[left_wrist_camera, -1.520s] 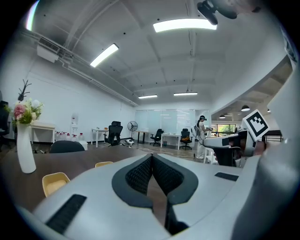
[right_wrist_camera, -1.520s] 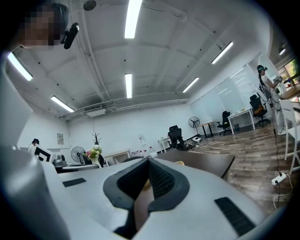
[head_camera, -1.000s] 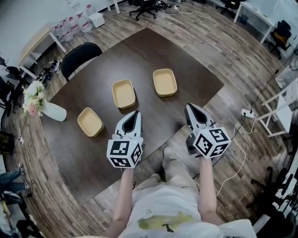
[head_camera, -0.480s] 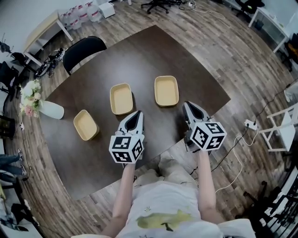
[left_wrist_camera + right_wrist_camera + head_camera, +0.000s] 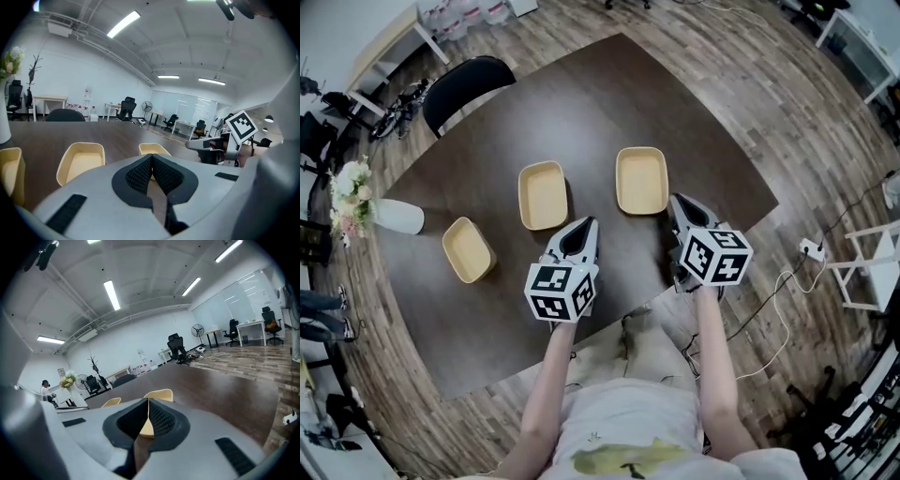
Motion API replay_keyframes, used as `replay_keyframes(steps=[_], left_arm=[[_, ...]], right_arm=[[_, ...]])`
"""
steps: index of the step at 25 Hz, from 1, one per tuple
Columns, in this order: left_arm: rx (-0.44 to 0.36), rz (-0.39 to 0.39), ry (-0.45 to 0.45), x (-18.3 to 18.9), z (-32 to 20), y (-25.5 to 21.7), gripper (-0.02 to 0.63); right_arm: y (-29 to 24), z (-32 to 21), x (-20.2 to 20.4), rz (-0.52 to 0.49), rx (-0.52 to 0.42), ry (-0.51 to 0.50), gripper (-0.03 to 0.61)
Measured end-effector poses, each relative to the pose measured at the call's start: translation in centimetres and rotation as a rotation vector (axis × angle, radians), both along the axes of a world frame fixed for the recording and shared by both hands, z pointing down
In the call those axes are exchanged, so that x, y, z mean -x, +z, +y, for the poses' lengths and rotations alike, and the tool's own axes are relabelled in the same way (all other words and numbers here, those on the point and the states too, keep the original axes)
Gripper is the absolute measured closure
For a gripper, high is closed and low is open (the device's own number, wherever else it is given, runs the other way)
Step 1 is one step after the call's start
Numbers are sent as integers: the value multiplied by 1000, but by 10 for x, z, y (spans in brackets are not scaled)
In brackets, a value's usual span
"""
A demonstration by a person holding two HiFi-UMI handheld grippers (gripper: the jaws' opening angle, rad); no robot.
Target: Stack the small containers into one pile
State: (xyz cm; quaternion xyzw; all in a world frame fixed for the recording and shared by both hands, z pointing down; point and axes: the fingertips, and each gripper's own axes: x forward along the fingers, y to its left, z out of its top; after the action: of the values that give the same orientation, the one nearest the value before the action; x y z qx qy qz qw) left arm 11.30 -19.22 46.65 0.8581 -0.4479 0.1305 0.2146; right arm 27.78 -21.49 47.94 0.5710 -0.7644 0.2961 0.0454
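Three small containers sit apart on the bench (image 5: 581,112), and both hand-held grippers are shut and empty.

None are stacked yet. The middle container (image 5: 543,195) is our marker. The right container (image 5: 641,180) lies to its right, the left container (image 5: 469,249) to its left and closer to the person. Their long sides run away from the person. The left hand-held gripper (image 5: 586,225), jaws pressed together, sits close to the middle container, on the person's side and a bit right. The right hand-held gripper (image 5: 678,202), also pinched shut, is farther right, near the right container's close corner. I think each must open before grabbing.
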Motion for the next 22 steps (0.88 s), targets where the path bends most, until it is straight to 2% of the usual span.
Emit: replay_keyframes(steps=[9,10,12,22], left_arm=[[54,-17,71,-15,-15,30,589],[60,-18,74,-17,-15,33,589],[70,-16,75,-20,-17,38,589],[93,-9,41,-22,-28,49,589]], right_arm=[[47,-24,-1,79,126,2,552],[52,-26,-2,88,139,2,538],[60,-32,-2,86,167,-2,453],[97,-54,-3,84,275,-7,430]])
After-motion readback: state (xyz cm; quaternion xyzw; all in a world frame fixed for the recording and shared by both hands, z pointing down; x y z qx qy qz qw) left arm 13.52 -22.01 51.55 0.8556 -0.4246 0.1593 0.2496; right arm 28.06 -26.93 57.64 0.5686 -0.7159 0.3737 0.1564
